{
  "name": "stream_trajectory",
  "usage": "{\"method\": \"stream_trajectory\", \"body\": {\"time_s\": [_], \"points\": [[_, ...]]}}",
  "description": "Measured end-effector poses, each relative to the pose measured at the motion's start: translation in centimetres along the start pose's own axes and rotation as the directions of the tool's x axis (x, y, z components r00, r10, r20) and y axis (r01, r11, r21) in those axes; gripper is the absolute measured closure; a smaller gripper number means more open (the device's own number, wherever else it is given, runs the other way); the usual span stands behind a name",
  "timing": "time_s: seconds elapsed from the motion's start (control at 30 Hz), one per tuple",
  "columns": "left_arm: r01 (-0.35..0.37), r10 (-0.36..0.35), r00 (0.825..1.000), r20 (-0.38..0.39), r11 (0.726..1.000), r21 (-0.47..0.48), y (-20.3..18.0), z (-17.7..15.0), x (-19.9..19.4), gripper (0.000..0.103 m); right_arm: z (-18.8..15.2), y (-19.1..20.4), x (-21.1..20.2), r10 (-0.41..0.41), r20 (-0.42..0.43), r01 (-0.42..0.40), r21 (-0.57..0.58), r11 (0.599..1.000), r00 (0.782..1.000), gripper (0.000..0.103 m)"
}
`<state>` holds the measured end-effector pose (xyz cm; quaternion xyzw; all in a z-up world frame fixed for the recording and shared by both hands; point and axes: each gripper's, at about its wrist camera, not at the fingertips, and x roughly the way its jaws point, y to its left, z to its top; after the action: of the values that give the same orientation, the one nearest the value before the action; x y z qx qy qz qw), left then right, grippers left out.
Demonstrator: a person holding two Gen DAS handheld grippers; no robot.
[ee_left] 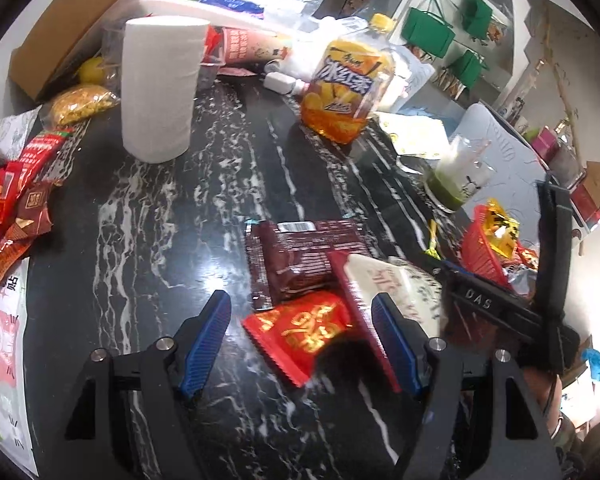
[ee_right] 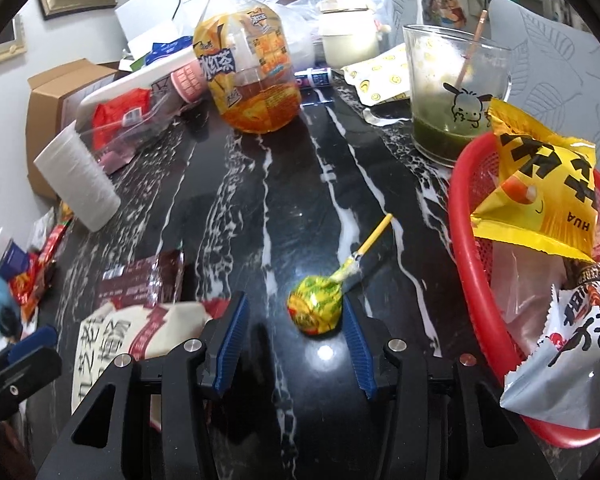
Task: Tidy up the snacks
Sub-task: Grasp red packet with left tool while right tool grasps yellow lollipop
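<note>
On the black marble table (ee_left: 140,240), my left gripper (ee_left: 302,308) is open around a small red snack packet (ee_left: 300,330). A dark brown packet (ee_left: 300,256) lies just beyond it, and a white and red bag (ee_left: 384,280) lies to the right. My right gripper (ee_right: 294,312) is open, with a yellow-green wrapped lollipop (ee_right: 318,310) between its fingers, close to the right one. A red basket (ee_right: 476,280) at the right holds a yellow packet (ee_right: 540,192) and a silver bag (ee_right: 572,356). The right gripper's body also shows in the left wrist view (ee_left: 512,304).
A paper towel roll (ee_left: 160,88) and an iced tea bottle (ee_left: 344,88) stand farther back. A glass with green drink (ee_right: 452,96) stands beside the basket. A pile of red snack packets (ee_left: 12,208) lies at the left. A cardboard box (ee_left: 80,20) is behind.
</note>
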<state>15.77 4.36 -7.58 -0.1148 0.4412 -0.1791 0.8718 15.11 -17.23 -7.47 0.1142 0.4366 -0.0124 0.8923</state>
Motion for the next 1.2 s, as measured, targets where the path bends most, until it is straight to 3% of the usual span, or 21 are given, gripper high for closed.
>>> {"method": "stream_trajectory", "body": {"time_s": [0.03,0.13,0.23,0.4,0.7,0.97,1.1,1.2], "points": [[-0.009,0.009,1.000,-0.004,1.000,-0.004,0.3,0.0,0.1,0.031,0.1,0.1,0.1,-0.006,0.004,0.006,-0.010,1.000,1.000,0.077],[-0.019,0.019,1.000,-0.009,1.000,-0.002,0.7,0.0,0.2,0.031,-0.1,0.8,0.2,0.023,0.003,-0.023,-0.046,0.999,1.000,0.078],[0.005,-0.004,0.999,-0.033,1.000,0.010,0.8,-0.2,0.6,0.031,-0.3,1.2,0.3,0.088,-0.019,-0.089,-0.060,0.994,0.996,0.078],[0.035,-0.032,0.998,-0.057,0.998,0.050,0.6,-0.3,1.3,0.031,-0.6,2.0,0.2,0.129,-0.037,-0.132,-0.101,0.986,0.991,0.077],[0.021,-0.014,0.997,-0.079,0.996,0.087,0.6,-0.2,1.7,0.031,-1.1,2.5,-0.7,0.123,-0.028,-0.126,-0.183,0.975,0.992,0.077],[0.015,-0.011,0.999,-0.054,0.997,0.070,1.0,-1.0,1.4,0.031,-1.3,1.9,-1.4,0.154,-0.023,-0.155,-0.162,0.975,0.988,0.077],[0.035,-0.033,0.998,-0.056,0.999,0.033,1.3,-1.0,1.4,0.042,-1.4,1.8,-2.2,0.159,-0.004,-0.158,-0.164,0.974,0.987,0.077],[0.004,-0.002,0.999,-0.041,0.999,0.047,1.1,-0.9,1.0,0.042,-1.4,1.9,-3.0,0.166,0.011,-0.161,-0.175,0.971,0.986,0.077]]}}
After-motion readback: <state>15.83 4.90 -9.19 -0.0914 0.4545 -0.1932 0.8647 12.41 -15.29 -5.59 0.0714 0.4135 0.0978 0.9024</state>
